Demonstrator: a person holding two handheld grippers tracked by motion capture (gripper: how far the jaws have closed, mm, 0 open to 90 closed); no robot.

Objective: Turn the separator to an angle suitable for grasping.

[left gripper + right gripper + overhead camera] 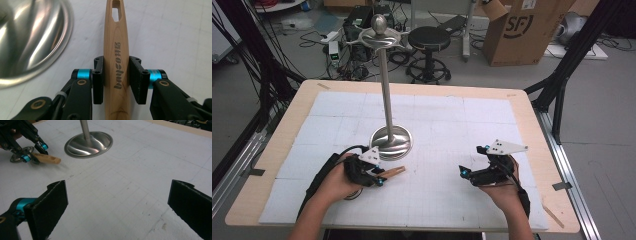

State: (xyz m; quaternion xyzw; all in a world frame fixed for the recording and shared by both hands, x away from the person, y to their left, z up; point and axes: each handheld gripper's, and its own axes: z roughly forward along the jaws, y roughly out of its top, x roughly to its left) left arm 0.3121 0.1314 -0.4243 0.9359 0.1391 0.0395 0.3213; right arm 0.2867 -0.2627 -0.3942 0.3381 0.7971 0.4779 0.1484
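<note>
A wooden handle [116,62] is being gripped by the left tool [116,75], jaws clenched on both sides of its printed mid-section, low over the tabletop [452,120] just beside the stand base [391,141]. The right tool [117,205] is being held released, jaws wide apart w/ nothing between, well apart from the handle. The handle is being judged light, stiff, smooth-grained & a bit slippery; its flat mid-section is being taken as the best hold. The slotted end is tapering; the far end is hidden. The stand is polished metal w/ a domed base.
</note>
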